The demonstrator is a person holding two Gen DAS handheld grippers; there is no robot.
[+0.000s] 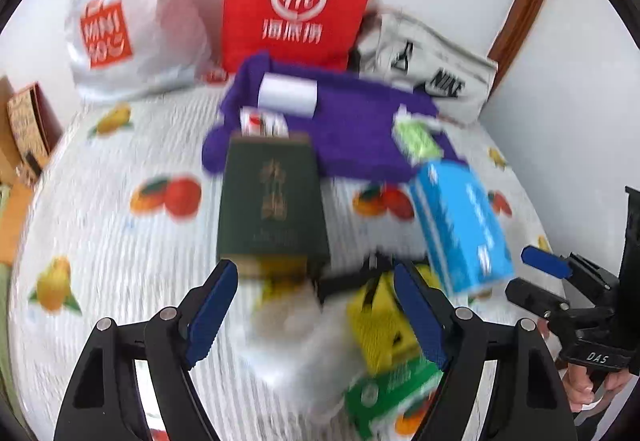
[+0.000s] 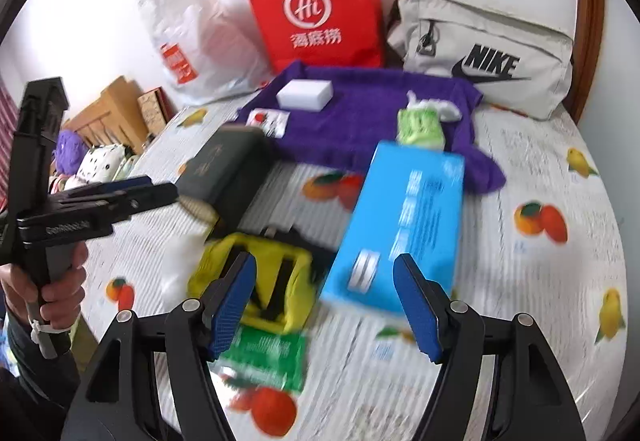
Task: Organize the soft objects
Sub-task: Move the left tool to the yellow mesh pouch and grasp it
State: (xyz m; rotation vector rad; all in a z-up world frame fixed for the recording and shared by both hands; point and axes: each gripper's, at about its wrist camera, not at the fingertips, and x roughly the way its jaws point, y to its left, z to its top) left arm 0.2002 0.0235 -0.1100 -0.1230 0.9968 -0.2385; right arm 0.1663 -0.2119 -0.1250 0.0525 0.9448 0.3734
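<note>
Right wrist view shows both the right gripper (image 2: 324, 301) and left gripper (image 1: 316, 313) with jaws apart and empty above the bed's (image 2: 540, 169) near-edge clutter, so a blurred approach may catch the blue box (image 2: 400, 225) instead of the yellow pouch (image 2: 256, 281).

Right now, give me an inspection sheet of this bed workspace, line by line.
Surface: fruit-print bedspread, bare on the right.
Job's things: purple towel spread at the back; yellow pouch and white fluffy item near the front.
Clutter: blue box, dark green book, white block, green packets.
Grippers: left gripper open, right gripper open, both empty.
Cables: nothing seen.
Surroundings: red paper bag, white plastic bag, Nike bag against the wall.
</note>
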